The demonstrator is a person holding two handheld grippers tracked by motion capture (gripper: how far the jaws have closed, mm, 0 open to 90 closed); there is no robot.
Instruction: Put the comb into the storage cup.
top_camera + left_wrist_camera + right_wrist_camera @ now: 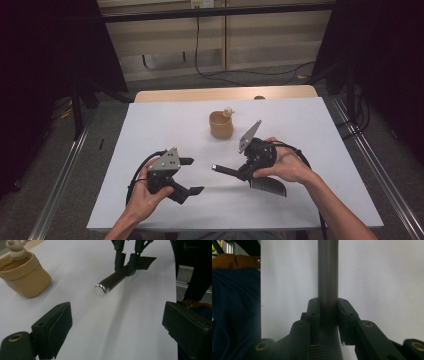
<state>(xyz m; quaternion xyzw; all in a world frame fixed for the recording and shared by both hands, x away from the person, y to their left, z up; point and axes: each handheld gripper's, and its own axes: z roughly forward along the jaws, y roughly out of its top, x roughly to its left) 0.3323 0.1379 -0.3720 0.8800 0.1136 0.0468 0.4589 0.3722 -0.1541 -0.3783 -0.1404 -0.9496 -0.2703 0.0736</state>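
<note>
A: Start at the fingers; what are the right gripper [235, 172]'s pads doing?

B: They pinch a comb [250, 179] by its dark round handle; in the right gripper view the handle [327, 275] runs straight up between the two pads [314, 311], which press it from both sides; in the high view the toothed part [269, 186] lies under the person's right hand [285, 167], and the handle's shiny end cap [214, 167] points toward the left gripper.

A: And the left gripper [190, 176]?

B: Its jaws stand wide apart with nothing between them; in the left gripper view only white table shows between the two pads [60, 325]; the comb's silver end [101, 289] is ahead of them, apart, not touching.

A: Where does the comb sit, then?

B: Held just over the white table [150, 125], near its middle, between the two hands; the left hand [145, 192] is at the near left.

A: Anything beyond?

B: A tan cup [221, 125] stands farther back, with a small pale figure [228, 111] at its rim; it is well apart from both grippers.
</note>
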